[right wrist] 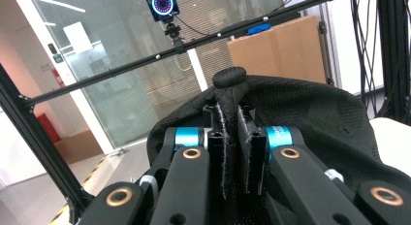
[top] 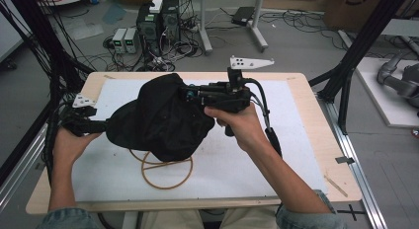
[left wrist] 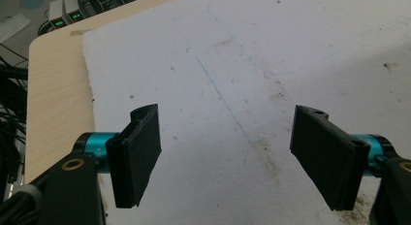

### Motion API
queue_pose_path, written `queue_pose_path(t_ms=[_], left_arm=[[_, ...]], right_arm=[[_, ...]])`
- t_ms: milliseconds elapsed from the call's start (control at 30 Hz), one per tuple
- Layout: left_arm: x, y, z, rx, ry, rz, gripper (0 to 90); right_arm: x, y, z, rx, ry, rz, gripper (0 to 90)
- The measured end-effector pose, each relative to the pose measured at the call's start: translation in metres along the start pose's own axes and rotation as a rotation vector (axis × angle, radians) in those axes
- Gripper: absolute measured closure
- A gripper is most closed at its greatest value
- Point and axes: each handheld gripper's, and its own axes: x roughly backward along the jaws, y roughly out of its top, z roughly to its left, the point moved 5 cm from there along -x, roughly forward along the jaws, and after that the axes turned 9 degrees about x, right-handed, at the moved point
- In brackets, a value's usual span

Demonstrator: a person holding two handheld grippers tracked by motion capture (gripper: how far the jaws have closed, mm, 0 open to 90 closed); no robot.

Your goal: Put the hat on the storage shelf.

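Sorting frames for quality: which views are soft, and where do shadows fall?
High view: slightly soft, the cap a dark mass with little detail. Left gripper view: sharp pads, shadow dims the mat at right. Right gripper view: crisp fabric, background hazy and bright.

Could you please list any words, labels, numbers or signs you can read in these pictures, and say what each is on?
No text can be read.
The cardboard box at the top right of the high view bears a dark printed mark, cut off by the edge and too blurred to read.
The black cap, both grippers and the white mat show no lettering.
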Motion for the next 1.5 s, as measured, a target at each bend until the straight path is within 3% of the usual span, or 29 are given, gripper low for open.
queue_pose_path(t_ms=[233,500,700,1500], left_arm=[[0.000,0.000,0.000,0.001,-0.001,0.000,26.8],[0.000,-0.001,0.000,-0.001,-0.007,0.003,26.8],[0.000,-0.001,0.001,0.003,-0.004,0.001,26.8],[0.000,-0.002,0.002,0.003,-0.002,0.005,26.8]], right_arm=[[-0.009,-0.012,-0.001,0.009,0.025,0.012,83.9],[-0.014,-0.027,-0.003,0.012,0.022,0.054,83.7],[-0.010,-0.037,-0.006,0.007,0.018,0.064,83.0],[-0.003,-0.038,-0.004,0.033,0.030,0.076,72.5]])
